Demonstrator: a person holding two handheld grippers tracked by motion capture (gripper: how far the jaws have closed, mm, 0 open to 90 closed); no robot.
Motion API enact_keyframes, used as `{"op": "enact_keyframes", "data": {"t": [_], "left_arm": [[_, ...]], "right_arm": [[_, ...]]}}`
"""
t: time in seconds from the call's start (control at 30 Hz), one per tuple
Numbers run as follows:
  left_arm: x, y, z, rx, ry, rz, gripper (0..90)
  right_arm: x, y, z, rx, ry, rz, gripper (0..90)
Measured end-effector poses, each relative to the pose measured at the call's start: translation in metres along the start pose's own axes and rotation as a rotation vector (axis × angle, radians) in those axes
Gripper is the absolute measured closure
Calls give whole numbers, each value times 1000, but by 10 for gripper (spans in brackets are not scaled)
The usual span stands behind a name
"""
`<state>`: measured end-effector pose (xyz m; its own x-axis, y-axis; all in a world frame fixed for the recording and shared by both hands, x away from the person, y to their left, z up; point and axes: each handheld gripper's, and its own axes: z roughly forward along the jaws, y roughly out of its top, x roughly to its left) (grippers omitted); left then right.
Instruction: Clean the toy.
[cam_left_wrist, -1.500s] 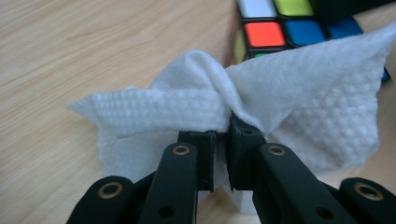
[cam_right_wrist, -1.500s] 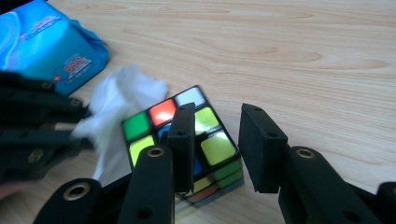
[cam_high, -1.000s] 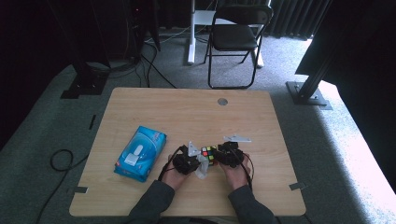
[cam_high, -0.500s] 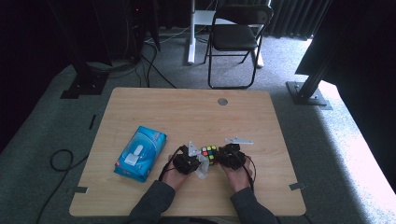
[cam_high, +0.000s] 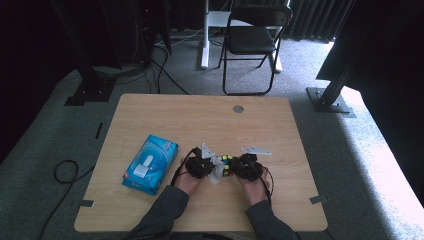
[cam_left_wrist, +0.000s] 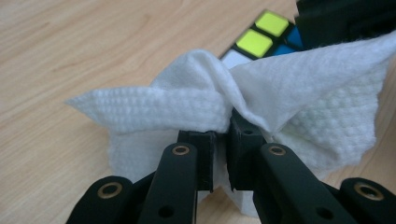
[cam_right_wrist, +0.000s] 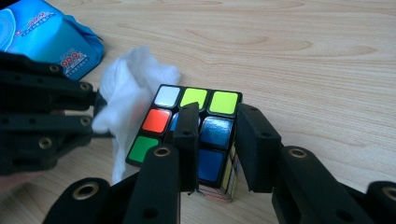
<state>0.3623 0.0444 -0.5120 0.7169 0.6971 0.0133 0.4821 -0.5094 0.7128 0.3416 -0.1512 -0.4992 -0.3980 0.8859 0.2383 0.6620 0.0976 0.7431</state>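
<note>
Rubik's cube (cam_right_wrist: 196, 135) sits on the wooden table (cam_high: 200, 120) near its front edge between both hands, the left gripper (cam_left_wrist: 220, 135) clamped tight on a white wipe (cam_left_wrist: 261, 93) beside it, while the right gripper (cam_right_wrist: 217, 140), jaws just closing, straddles the cube's right corner, pad contact unclear.

Blue wipes packet (cam_high: 150, 164) on wooden table (cam_high: 200, 120), black folding chair (cam_high: 252, 37) beyond, grey carpet (cam_high: 350, 150)
</note>
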Motion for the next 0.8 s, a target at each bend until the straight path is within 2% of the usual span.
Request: {"op": "enact_keyframes", "data": {"t": [0.2, 0.4, 0.53, 0.8], "left_arm": [[4, 7, -5, -35, 6, -11, 822], [6, 11, -1, -59, 13, -43, 822], [10, 13, 2, -54, 12, -57, 822], [12, 16, 8, -31, 30, -44, 826]], "right_arm": [[0, -1, 0, -6, 0, 0, 706], [0, -1, 1, -7, 1, 3, 695], [0, -1, 1, -7, 2, 1, 692], [1, -1, 1, -6, 0, -1, 692]]}}
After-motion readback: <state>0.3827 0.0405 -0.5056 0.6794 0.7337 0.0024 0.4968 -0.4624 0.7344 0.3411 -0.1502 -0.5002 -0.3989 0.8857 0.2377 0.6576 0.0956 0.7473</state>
